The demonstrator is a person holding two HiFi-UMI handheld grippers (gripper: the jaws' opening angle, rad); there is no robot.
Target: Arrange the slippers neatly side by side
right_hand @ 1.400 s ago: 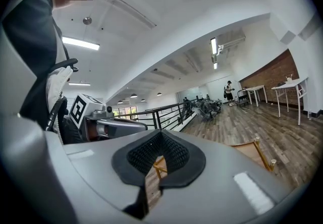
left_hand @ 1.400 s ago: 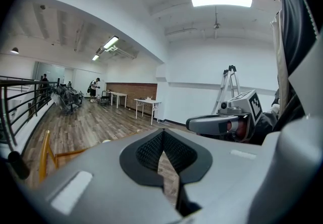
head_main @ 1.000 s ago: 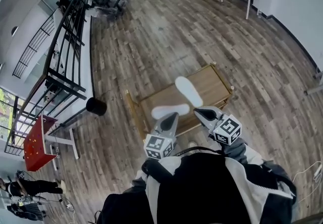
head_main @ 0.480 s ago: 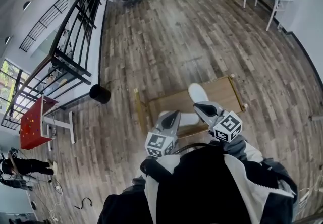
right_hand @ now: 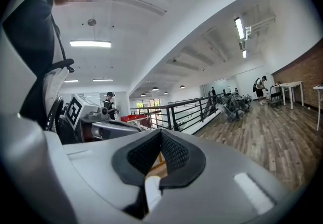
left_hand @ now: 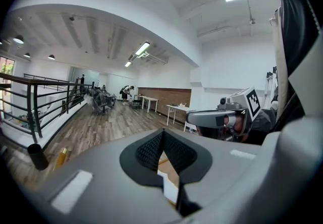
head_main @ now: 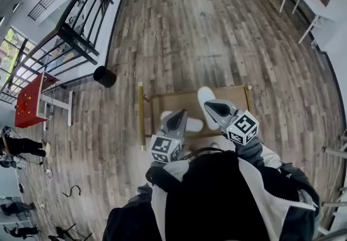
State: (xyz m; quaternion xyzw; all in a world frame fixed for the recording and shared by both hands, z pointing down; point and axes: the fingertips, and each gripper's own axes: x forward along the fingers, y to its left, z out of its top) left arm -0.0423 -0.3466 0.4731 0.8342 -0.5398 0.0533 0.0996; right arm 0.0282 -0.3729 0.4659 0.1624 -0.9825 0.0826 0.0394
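Mostly the near slipper (head_main: 194, 125) hides behind the closed left gripper (head_main: 179, 118)

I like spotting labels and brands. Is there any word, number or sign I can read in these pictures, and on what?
No readable words or numbers anywhere.
Cube on the left tool: black-and-white square pattern, no letters.
Cube on the right tool: the same.
White slippers: no print visible.
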